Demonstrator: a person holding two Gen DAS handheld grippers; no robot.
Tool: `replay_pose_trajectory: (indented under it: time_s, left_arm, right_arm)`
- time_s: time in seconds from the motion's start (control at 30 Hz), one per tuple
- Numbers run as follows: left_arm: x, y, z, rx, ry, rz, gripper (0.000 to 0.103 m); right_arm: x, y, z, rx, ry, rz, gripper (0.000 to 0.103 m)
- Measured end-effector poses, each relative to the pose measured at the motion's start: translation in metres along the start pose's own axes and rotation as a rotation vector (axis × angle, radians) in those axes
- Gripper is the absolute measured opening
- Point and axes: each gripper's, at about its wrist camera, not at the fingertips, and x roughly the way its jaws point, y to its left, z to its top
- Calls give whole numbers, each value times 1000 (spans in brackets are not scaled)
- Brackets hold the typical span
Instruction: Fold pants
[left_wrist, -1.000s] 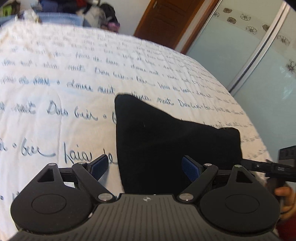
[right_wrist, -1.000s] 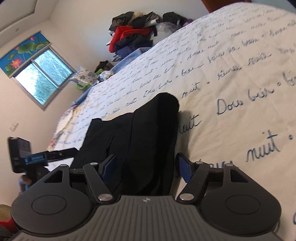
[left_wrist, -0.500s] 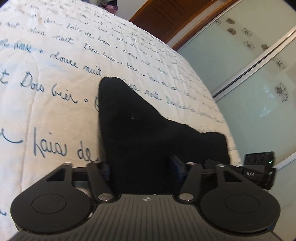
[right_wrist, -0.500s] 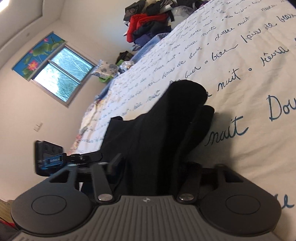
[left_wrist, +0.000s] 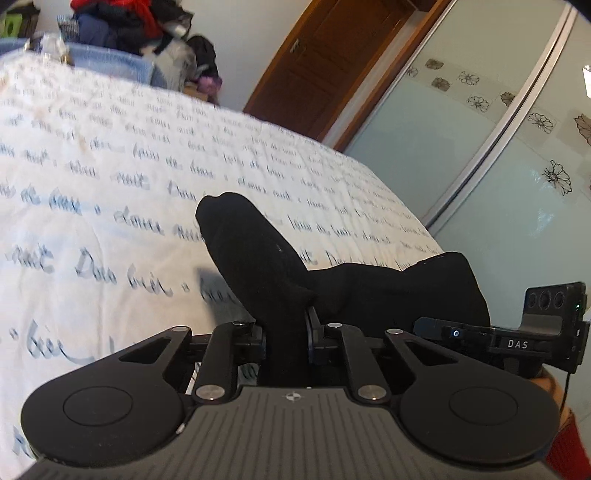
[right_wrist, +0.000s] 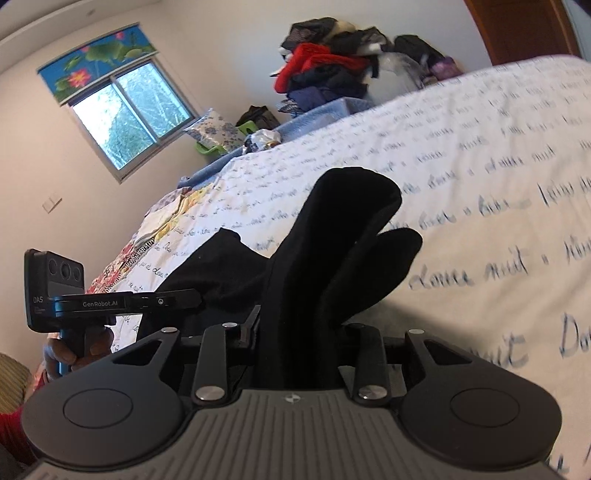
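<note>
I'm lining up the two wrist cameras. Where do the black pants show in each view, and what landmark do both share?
Left wrist: the black pants rise from the left gripper at lower centre, spreading right.
Right wrist: centre, rising from the right gripper, spreading left.
Shared landmark: the pile of clothes beyond the bed.

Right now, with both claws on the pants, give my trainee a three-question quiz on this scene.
1. True or false: the black pants lie flat on the bedspread.
2. What is between the left claw jaws? A) bedspread B) pants C) nothing
3. What is piled beyond the bed's far edge?

Key: 1 false, both claws are closing on bunched folds raised off the bed; right claw. 2 B. 3 clothes pile.
</note>
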Motion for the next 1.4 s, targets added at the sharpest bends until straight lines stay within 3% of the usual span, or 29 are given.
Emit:
replay_pose_trajectory:
  time_s: [0.4,0.67,0.83,1.0,1.2,1.33,1.4]
  left_arm:
    - [-1,36,53,62,-74,132,20]
    - [31,72,57,21,-25,216,22]
    - [36,87,51,-34,4,222,35]
    - [26,88,50,-34,-21,289,51]
    - [-8,79,49,-48,-73,313,68]
    - [-25,64,35,-61,-64,313,73]
    - [-31,56,24,-58,-46,309,75]
  right_arm:
    - [62,7,57,-56,-26,31,31]
    - [114,-7,69,-58,35,-66,31]
    - [118,-28,59,19,63,-67,36]
    - [108,-31,52,45,65,-89,46]
    - [84,-14,47,-41,57,-177,52]
    - [61,3,43,-108,11,-243,55]
    - [48,12,42,-130,-20,-248,62]
